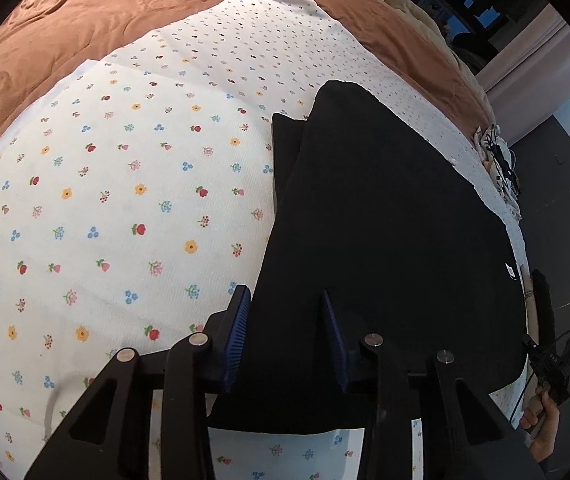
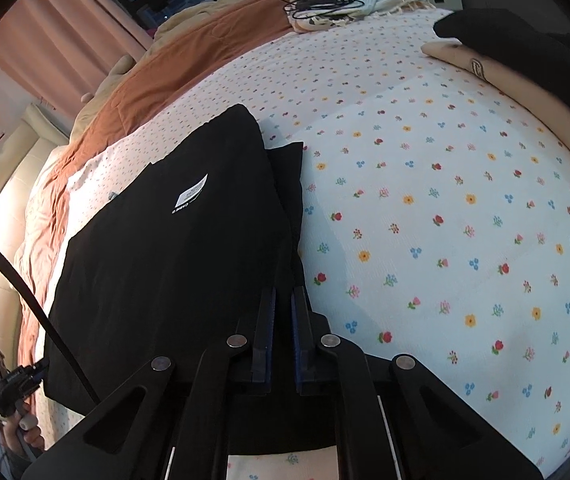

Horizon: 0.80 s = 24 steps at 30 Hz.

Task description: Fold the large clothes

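Black garment folded on the bed, both tools at its near edge

The bed (image 1: 105, 208), spread with a flowered sheet (image 2: 445, 220) and a rust quilt (image 1: 85, 12) bunched at the far side, carries the black garment (image 1: 385, 220), lying flat as a folded panel with a narrower layer showing along one side. A white care label (image 2: 191, 194) faces up. The left tool (image 1: 285, 334) stands wide over the near hem, gripping nothing. The right tool (image 2: 283, 328) is narrow, blue pads nearly together; whether cloth is pinched I cannot tell. Likely mid-fold: next, grip the near hem and carry it across squarely.
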Each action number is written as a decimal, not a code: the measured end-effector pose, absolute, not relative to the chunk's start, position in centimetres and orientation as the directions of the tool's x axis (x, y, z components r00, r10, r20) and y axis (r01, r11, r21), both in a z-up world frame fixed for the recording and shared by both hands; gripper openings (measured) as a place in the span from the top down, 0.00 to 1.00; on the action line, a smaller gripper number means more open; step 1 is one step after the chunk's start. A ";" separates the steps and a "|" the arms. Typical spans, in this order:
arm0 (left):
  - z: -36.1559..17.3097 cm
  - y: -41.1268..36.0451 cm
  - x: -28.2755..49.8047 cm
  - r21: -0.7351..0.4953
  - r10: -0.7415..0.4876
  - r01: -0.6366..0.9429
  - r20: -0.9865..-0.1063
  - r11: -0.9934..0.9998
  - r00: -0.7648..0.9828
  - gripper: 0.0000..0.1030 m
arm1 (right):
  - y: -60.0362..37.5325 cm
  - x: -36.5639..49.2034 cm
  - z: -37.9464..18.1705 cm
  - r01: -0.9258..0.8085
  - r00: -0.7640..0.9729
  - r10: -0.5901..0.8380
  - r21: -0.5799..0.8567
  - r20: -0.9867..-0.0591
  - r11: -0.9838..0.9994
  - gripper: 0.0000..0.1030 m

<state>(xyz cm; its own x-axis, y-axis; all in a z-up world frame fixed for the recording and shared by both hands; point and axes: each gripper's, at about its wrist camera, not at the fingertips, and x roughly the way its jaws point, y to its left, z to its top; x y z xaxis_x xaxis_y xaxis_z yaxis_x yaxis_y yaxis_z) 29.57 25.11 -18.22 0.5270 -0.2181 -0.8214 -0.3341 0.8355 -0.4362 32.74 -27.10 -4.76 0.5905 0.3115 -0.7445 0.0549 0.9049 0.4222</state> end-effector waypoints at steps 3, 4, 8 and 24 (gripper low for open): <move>-18.0 25.3 28.9 -0.438 -0.223 -0.335 -0.824 0.834 0.521 0.58 | -27.1 32.0 -3.7 0.085 0.607 0.237 0.358 -0.759 0.930 0.88; -18.0 25.3 28.5 -0.441 -0.223 -0.337 -0.822 0.832 0.524 0.54 | -27.0 31.7 -3.2 0.082 0.615 0.221 0.339 -0.757 0.937 0.85; -17.3 25.9 26.8 -0.477 -0.228 -0.342 -0.792 0.810 0.566 0.30 | -25.3 30.0 -1.5 0.023 0.649 0.228 0.318 -0.726 0.948 0.26; -17.1 26.2 22.2 -0.555 -0.282 -0.319 -0.741 0.769 0.610 0.30 | -13.4 26.0 -1.1 -0.278 0.591 0.384 0.268 -0.709 0.922 0.32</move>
<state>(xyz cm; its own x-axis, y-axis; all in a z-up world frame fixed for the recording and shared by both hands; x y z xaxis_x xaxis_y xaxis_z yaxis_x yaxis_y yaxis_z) 22.19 26.16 -17.07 0.6100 -0.2816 -0.7407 -0.3187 0.7686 -0.5547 25.99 -13.41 -1.06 0.5911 0.3843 -0.7092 -0.2783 0.9224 0.2678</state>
